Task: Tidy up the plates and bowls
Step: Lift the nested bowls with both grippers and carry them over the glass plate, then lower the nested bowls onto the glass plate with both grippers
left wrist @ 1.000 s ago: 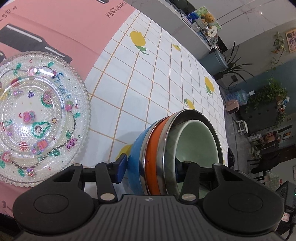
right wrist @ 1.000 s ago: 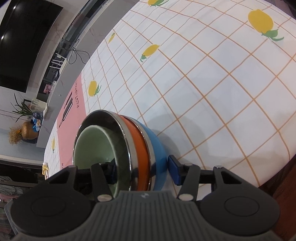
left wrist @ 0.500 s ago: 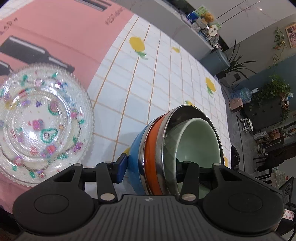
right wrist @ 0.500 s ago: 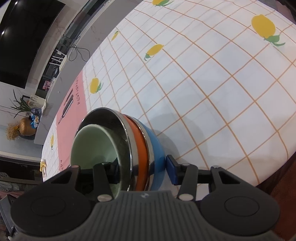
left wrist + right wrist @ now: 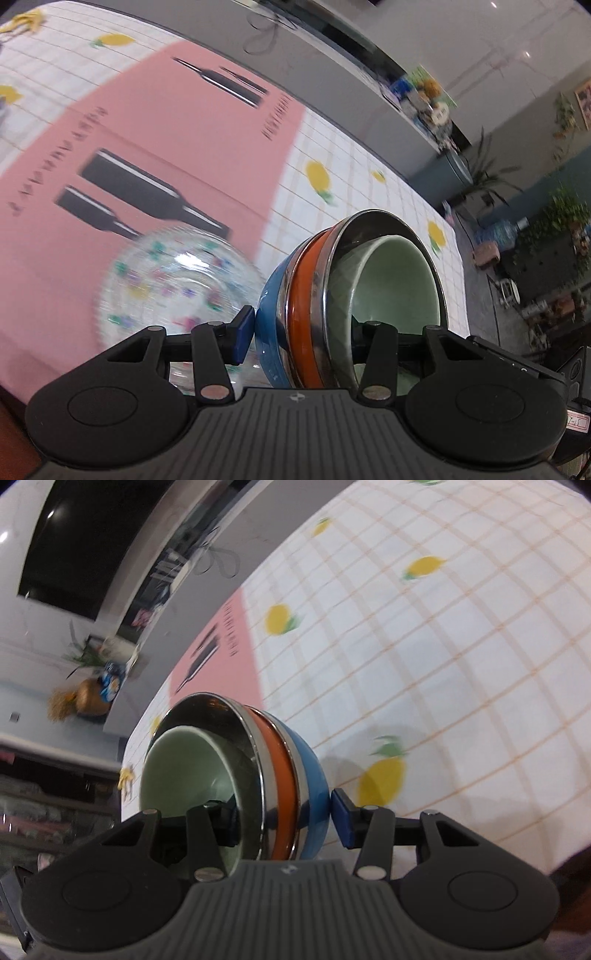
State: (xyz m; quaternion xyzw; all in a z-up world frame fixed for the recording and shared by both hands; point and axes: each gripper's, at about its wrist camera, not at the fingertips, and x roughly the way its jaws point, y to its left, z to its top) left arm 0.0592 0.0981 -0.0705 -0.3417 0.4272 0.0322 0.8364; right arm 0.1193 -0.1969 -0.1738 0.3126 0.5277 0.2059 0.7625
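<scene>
both grippers (image 5: 301, 334) (image 5: 282, 821) clamping bowl stack (image 5: 354, 288), glass plate (image 5: 177, 280) beside

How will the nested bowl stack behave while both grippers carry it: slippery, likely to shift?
The bowl stack looks stiff but probably heavy, with several nested layers. Polished steel rims and a glossy blue outer bowl suggest it is slippery, so it may slide in the left gripper and right gripper. Held tilted on its side, the green inner bowl could slip out.
</scene>
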